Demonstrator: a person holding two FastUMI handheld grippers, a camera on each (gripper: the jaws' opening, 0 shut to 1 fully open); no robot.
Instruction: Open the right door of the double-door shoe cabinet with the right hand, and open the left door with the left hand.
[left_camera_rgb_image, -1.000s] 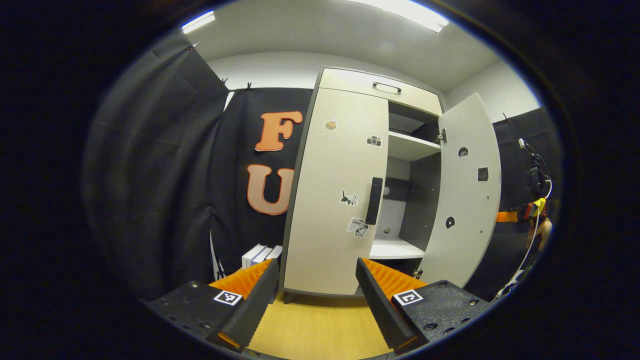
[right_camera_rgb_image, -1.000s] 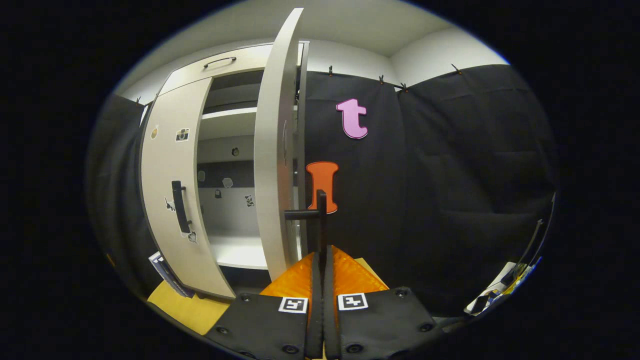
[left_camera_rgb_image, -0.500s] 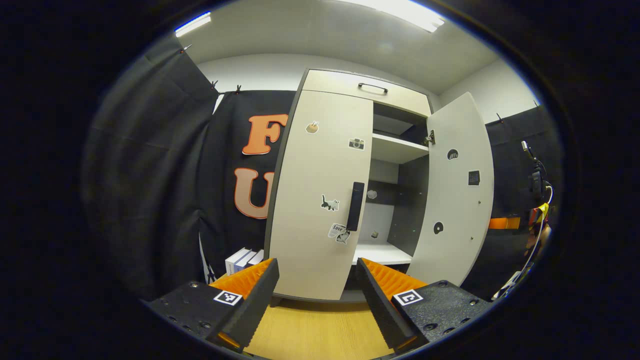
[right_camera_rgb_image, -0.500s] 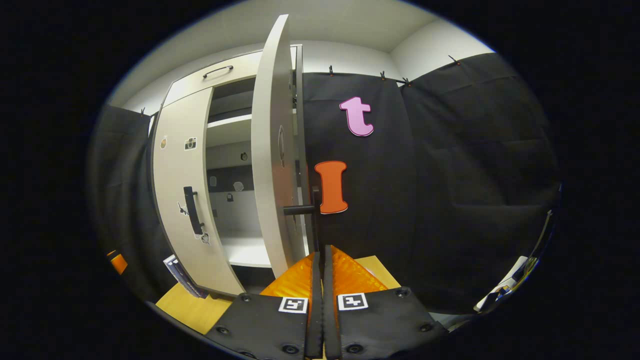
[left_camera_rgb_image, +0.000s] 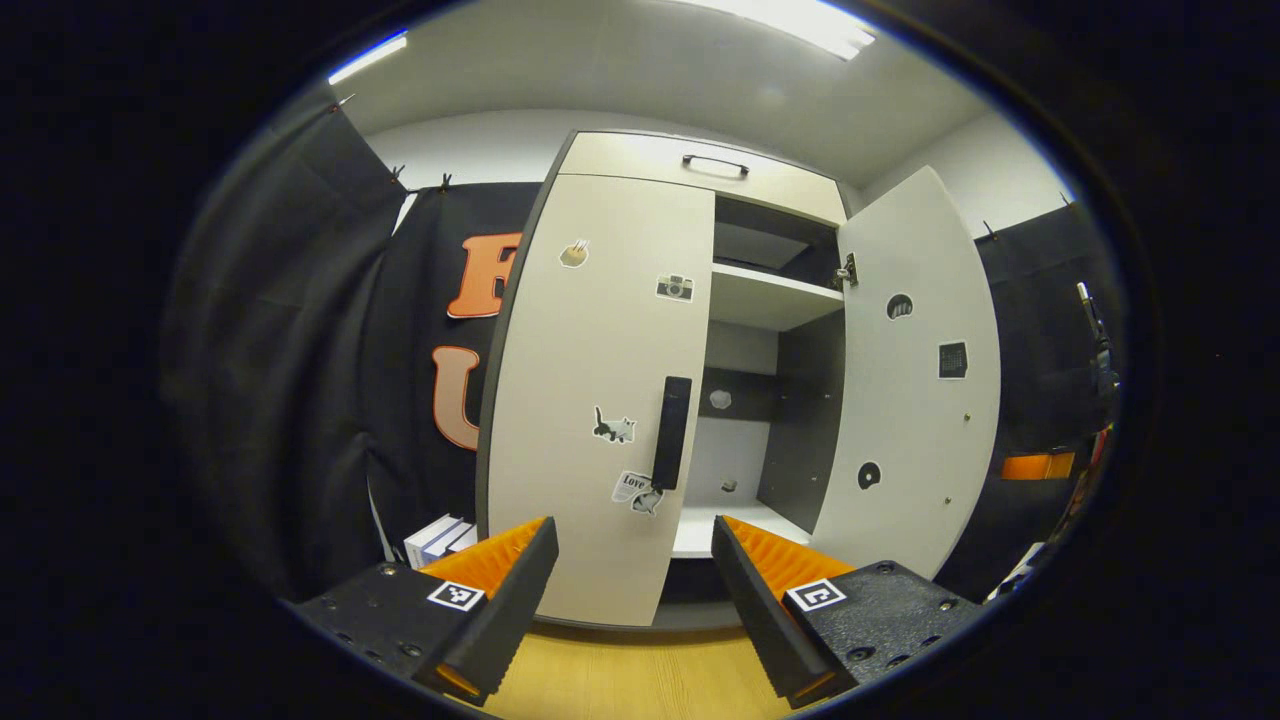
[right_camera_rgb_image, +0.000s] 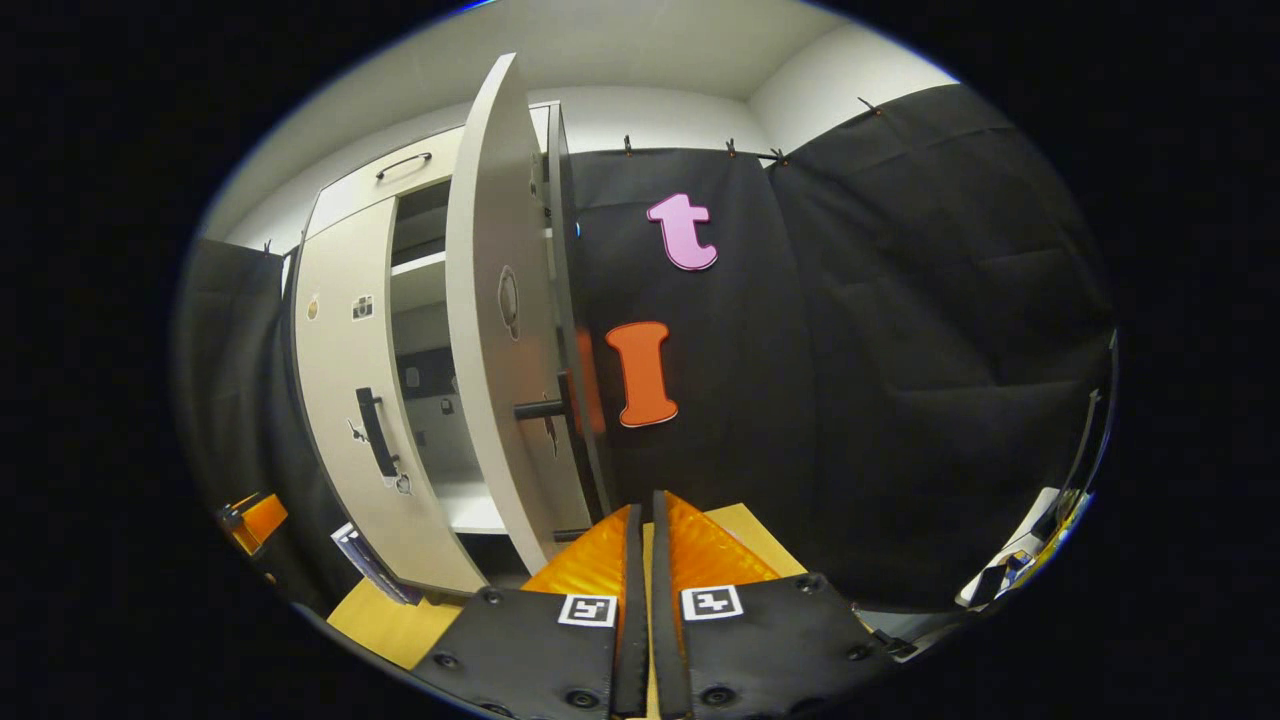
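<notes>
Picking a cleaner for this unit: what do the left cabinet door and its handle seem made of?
Left door: probably laminated board, matte cream, judging by its flat, even, grainless face with stickers on it. Handle: matte black bar, plastic or coated metal; the look leaves that open.

The closed left door (left_camera_rgb_image: 590, 400) of the shoe cabinet (left_camera_rgb_image: 700, 165) screens everything behind it, and its foot drops out of sight behind the left gripper (left_camera_rgb_image: 632, 600). In the right gripper view the swung-out right door (right_camera_rgb_image: 495, 330) covers most of the cabinet's interior. Small dark marks on the back panel (left_camera_rgb_image: 720, 400) are too small to identify. White boxes (left_camera_rgb_image: 435, 540) by the cabinet's lower left corner sit partly behind the left gripper's fingers (left_camera_rgb_image: 500, 590). Gear at the right rim (left_camera_rgb_image: 1095, 350) is cut off and blurred.
</notes>
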